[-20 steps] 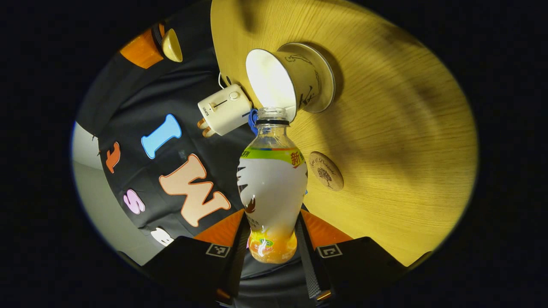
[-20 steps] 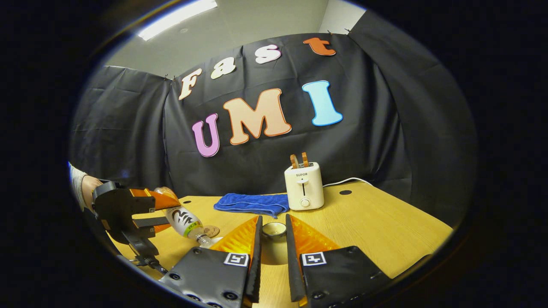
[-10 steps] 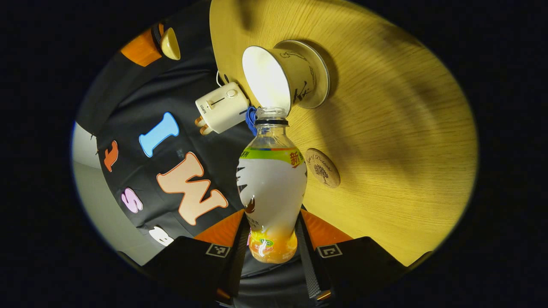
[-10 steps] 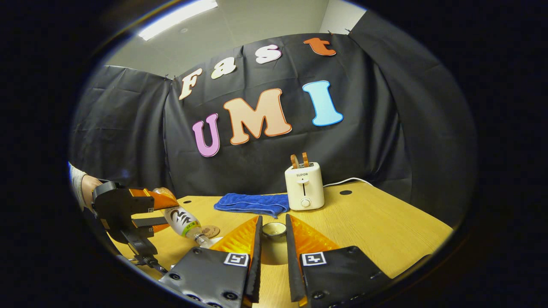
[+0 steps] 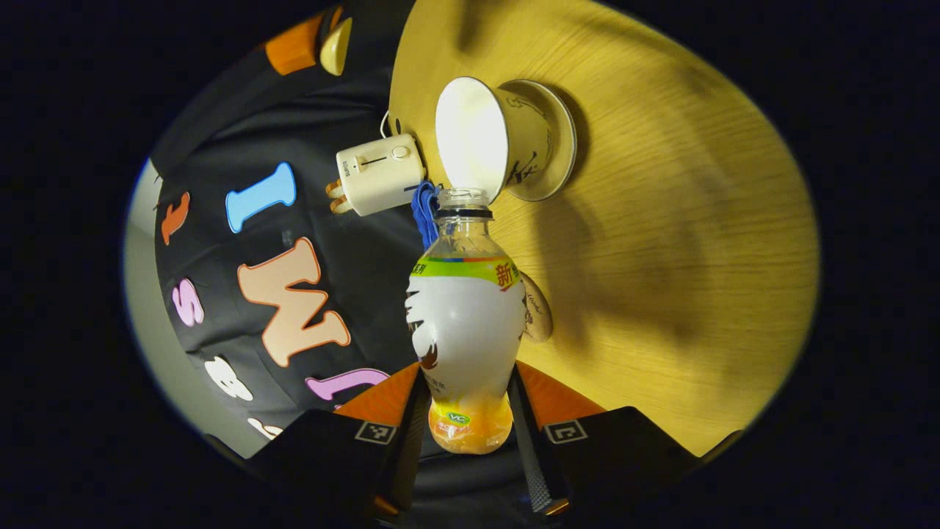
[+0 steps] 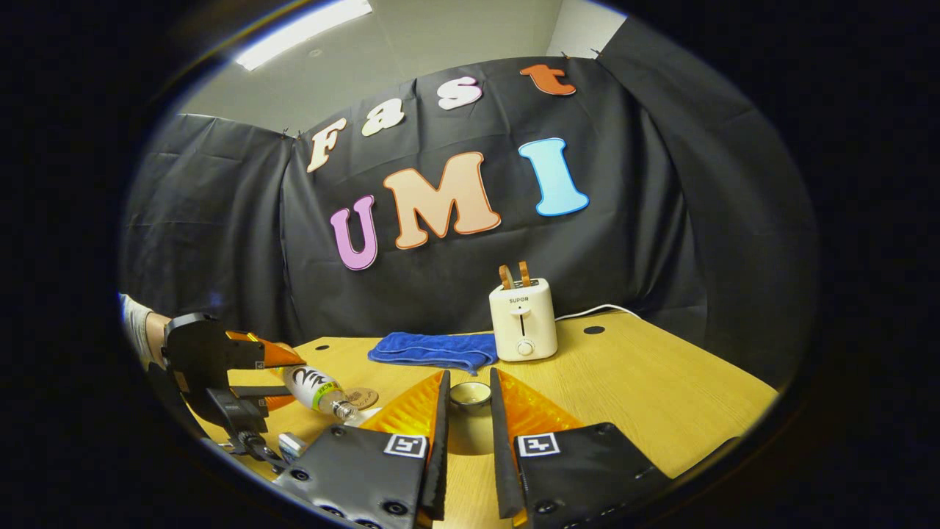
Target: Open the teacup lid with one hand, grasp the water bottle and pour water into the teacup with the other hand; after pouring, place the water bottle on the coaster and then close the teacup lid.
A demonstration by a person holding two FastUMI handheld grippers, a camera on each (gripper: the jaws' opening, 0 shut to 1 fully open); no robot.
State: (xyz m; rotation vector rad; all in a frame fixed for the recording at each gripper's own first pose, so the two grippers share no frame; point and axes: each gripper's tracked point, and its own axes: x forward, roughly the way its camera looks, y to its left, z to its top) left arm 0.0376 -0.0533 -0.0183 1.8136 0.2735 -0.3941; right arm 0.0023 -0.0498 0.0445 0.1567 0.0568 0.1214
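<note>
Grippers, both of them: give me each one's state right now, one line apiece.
Left gripper: closed on the water bottle, tipped toward the teacup.
Right gripper: closed on the teacup lid.

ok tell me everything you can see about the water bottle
The water bottle is clear plastic with a white wrap label banded green and orange, a little orange liquid at its base. It has no cap. The left gripper holds its lower body between its jaws, tipped so its open mouth sits at the rim of the white teacup on the wooden table.
</note>
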